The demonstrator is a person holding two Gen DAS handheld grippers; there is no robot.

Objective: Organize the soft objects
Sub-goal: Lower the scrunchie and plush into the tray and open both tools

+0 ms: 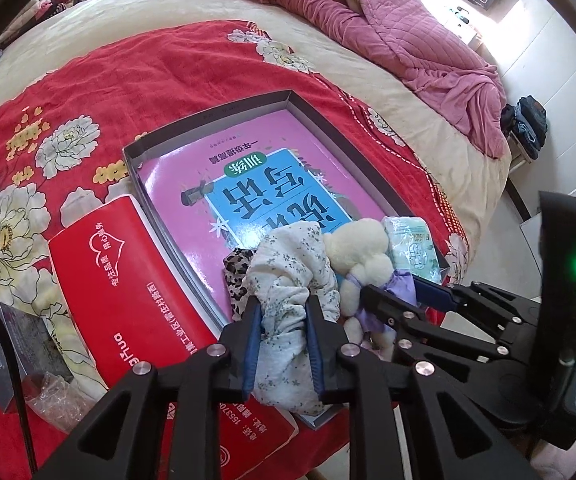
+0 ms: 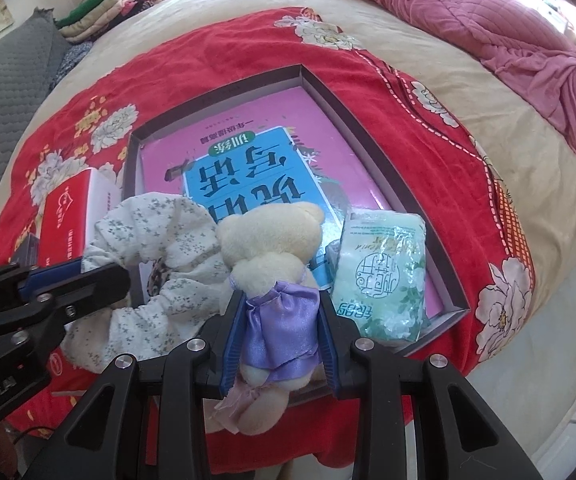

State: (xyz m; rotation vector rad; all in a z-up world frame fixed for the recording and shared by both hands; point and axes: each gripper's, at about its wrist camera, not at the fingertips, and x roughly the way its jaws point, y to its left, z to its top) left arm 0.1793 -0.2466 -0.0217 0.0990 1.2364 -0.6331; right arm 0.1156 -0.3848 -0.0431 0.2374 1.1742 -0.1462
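My left gripper (image 1: 283, 312) is shut on a white floral scrunchie (image 1: 292, 276), held at the near edge of a shallow grey box (image 1: 215, 114). A leopard-print scrunchie (image 1: 235, 276) lies under it. My right gripper (image 2: 279, 308) is shut on a cream teddy bear in a purple dress (image 2: 271, 252), over the box's near edge (image 2: 454, 308). The bear (image 1: 362, 256) and the right gripper (image 1: 396, 292) show in the left wrist view; the floral scrunchie (image 2: 155, 240) and left gripper (image 2: 91, 272) show in the right wrist view. A green tissue pack (image 2: 384, 272) lies in the box corner.
A pink and blue book (image 1: 255, 184) lines the box bottom. A red box (image 1: 123, 280) lies left of it on the red floral bedspread (image 1: 127, 72). A pink quilt (image 1: 408, 40) is bunched at the far right. Folded clothes (image 2: 107, 4) are stacked far left.
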